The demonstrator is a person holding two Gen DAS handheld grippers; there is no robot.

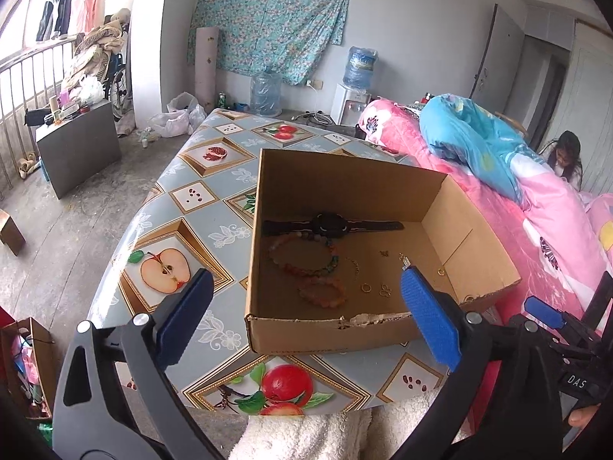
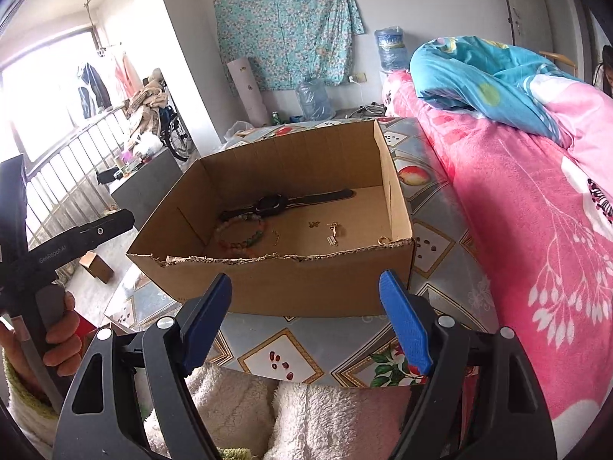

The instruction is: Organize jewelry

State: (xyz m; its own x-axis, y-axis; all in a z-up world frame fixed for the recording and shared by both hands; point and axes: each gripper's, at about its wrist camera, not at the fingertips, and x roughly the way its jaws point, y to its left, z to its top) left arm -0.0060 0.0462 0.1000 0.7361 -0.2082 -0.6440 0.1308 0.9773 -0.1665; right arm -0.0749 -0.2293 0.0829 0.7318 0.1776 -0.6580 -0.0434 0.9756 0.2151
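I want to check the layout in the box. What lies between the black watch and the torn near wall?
Beaded bracelets, then small gold rings, lie on the cardboard box floor between the watch and the torn wall; the left wrist view shows it best.

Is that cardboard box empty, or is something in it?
Not empty. The cardboard box holds a black watch, beaded bracelets and small gold pieces on its floor.

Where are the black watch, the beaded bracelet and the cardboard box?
black watch [image 1: 330,223], left wrist view, on its round case.
beaded bracelet [image 1: 281,262], left wrist view, on its orange beads.
cardboard box [image 2: 306,283], right wrist view, on its near wall.
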